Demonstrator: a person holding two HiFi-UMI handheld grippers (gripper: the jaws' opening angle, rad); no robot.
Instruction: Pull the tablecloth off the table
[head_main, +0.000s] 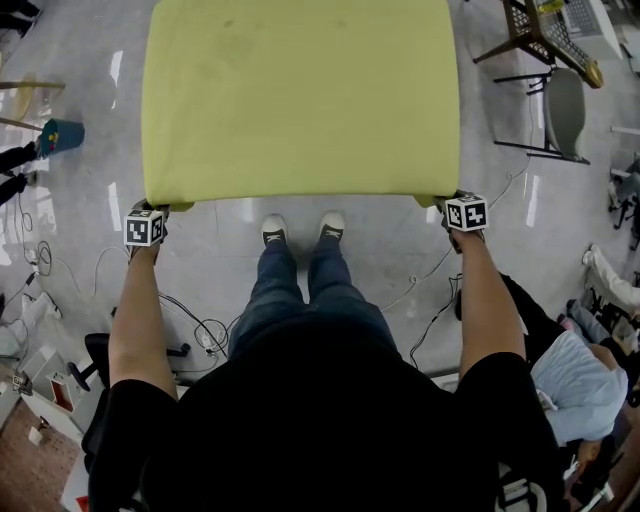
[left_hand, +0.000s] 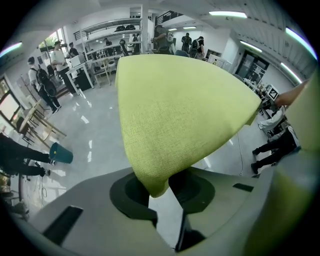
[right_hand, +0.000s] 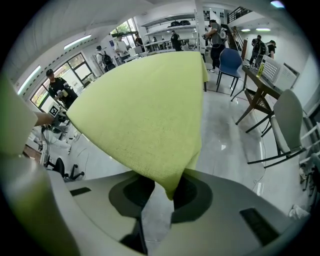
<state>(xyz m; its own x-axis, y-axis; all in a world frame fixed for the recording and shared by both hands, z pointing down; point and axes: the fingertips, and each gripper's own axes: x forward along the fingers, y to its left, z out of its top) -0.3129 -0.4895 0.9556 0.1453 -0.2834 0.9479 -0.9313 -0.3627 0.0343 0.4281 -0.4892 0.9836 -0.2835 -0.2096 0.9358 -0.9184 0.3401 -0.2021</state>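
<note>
A yellow-green tablecloth (head_main: 300, 95) covers the table in front of me and hangs a little over its near edge. My left gripper (head_main: 153, 207) is at the cloth's near left corner and my right gripper (head_main: 452, 203) at its near right corner. In the left gripper view the corner of the tablecloth (left_hand: 170, 115) dips between the dark pads (left_hand: 131, 192), and the gripper (left_hand: 161, 199) is shut on it. In the right gripper view the other corner of the tablecloth (right_hand: 145, 115) hangs between the jaws in the same way, with that gripper (right_hand: 161, 199) shut on it. The table itself is hidden under the cloth.
My feet (head_main: 300, 228) stand on the glossy floor just short of the table. Chairs (head_main: 555, 110) stand at the far right, a teal bin (head_main: 60, 135) at the left. Cables (head_main: 195, 325) trail on the floor. A seated person (head_main: 575, 385) is at my right.
</note>
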